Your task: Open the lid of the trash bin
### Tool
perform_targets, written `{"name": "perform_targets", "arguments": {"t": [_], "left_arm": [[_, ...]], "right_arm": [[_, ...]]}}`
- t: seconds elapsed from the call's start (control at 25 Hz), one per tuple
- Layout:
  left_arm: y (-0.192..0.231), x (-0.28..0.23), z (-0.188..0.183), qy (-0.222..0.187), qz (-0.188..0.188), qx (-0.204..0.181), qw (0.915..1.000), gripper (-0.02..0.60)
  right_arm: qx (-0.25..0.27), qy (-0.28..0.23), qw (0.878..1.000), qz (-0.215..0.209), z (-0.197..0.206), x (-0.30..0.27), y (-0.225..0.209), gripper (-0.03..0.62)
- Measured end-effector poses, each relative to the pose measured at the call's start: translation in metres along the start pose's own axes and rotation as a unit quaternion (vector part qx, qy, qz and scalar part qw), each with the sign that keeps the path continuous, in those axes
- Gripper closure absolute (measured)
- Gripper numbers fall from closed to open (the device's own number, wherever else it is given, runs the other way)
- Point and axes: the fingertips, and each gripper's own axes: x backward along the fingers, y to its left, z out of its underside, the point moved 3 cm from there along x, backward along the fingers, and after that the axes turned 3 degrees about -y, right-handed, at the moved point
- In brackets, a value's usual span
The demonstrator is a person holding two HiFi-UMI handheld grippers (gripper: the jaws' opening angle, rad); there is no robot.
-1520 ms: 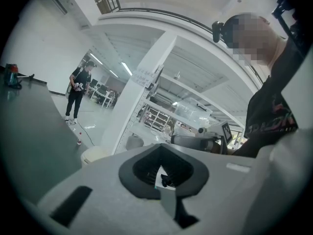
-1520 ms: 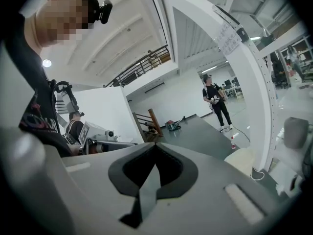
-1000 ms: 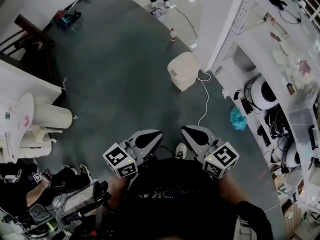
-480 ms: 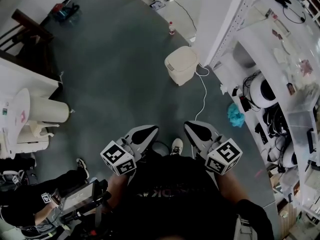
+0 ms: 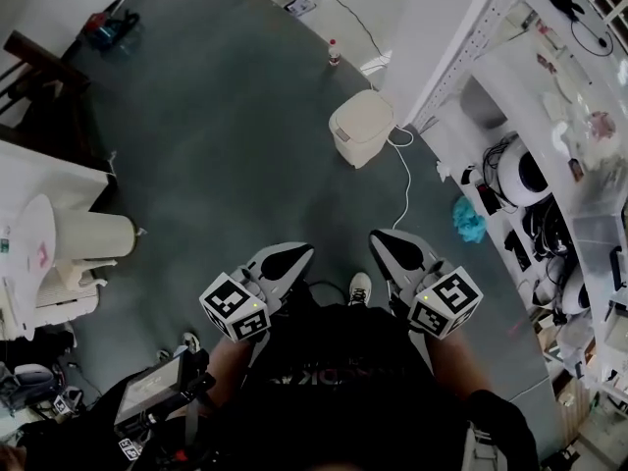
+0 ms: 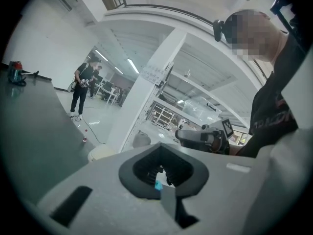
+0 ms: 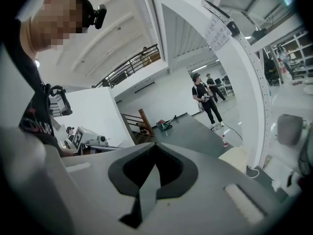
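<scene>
The trash bin is a small cream box with its lid down. It stands on the grey floor beside a white pillar, and it also shows low in the left gripper view and the right gripper view. My left gripper and right gripper are held side by side close to the person's body. They point toward the bin from well short of it. Both pairs of jaws are shut with nothing between them.
A white cable runs over the floor from the bin toward my right gripper. White shelving full of gear lines the right side. A bottle stands beyond the bin, and a person stands farther off. A white cylinder lies at left.
Both grippers have moved forward with the person's step, still side by side and shut. The things on the floor at left have slid down the picture.
</scene>
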Motion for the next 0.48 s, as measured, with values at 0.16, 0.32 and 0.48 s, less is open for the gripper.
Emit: {"name": "perform_targets", "arguments": {"t": [0.16,0.32,0.48], "left_arm": [[0.045,0.023,-0.025,0.006,0.017,-0.005,0.9998,0.581],[0.088,0.041,-0.043,0.002,0.031,-0.001,0.9995,0.581],[0.125,0.06,-0.057,0.003,0.043,0.003,0.9991,0.581]], "right_arm": [[-0.014,-0.014,0.999,0.035,-0.007,-0.048,0.009,0.586],[-0.012,-0.016,0.998,0.059,-0.013,-0.092,0.015,0.586],[-0.014,-0.025,0.996,0.086,-0.018,-0.135,0.018,0.586]]}}
